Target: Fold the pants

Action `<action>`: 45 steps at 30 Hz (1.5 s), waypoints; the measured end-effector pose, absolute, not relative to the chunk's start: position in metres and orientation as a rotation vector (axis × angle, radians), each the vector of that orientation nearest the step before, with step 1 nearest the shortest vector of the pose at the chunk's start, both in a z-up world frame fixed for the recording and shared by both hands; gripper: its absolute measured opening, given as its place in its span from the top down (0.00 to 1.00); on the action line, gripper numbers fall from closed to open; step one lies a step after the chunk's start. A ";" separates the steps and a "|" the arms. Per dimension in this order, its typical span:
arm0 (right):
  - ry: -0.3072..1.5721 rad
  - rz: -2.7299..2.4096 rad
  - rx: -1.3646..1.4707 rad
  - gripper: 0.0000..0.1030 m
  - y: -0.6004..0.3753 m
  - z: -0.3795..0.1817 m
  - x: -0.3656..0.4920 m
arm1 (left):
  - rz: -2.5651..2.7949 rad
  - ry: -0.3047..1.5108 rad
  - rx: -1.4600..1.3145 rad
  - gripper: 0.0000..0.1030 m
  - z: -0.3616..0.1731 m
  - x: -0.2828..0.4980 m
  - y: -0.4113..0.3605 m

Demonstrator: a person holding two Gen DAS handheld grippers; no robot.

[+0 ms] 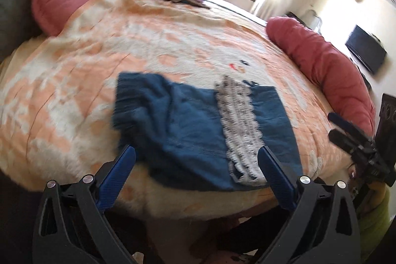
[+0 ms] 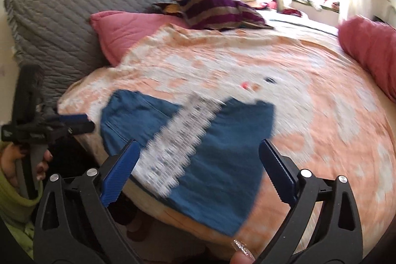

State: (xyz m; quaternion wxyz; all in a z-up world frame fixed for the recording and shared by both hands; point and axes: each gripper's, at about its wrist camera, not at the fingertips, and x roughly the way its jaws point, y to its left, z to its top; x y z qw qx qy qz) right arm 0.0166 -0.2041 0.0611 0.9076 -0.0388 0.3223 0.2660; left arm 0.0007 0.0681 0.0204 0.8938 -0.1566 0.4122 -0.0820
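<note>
Your blue pants [image 1: 198, 125] lie folded on the bed [image 1: 99, 66] near its front edge, their long axis running along that edge, a grey-white patterned band across them. Your left hand-held gripper [image 1: 196, 157] hangs over them, jaws wide, holding nothing. Your right hand-held gripper [image 2: 199, 150] does likewise, tilted downward, jaws wide and empty.
</note>
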 end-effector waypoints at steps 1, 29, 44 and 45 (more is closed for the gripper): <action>0.657 0.576 -0.088 0.11 -0.195 0.066 0.021 | -0.162 0.863 -0.338 0.04 0.018 0.000 0.072; 0.911 1.000 -0.396 0.10 0.012 0.035 0.129 | -0.196 0.978 -0.614 0.05 -0.046 0.033 0.092; 1.148 1.180 -0.409 0.56 0.076 -0.031 0.168 | -0.206 0.887 -0.683 0.05 -0.050 0.036 0.097; 1.148 1.189 -0.398 0.64 0.075 -0.032 0.168 | -0.204 0.885 -0.694 0.05 -0.051 0.037 0.099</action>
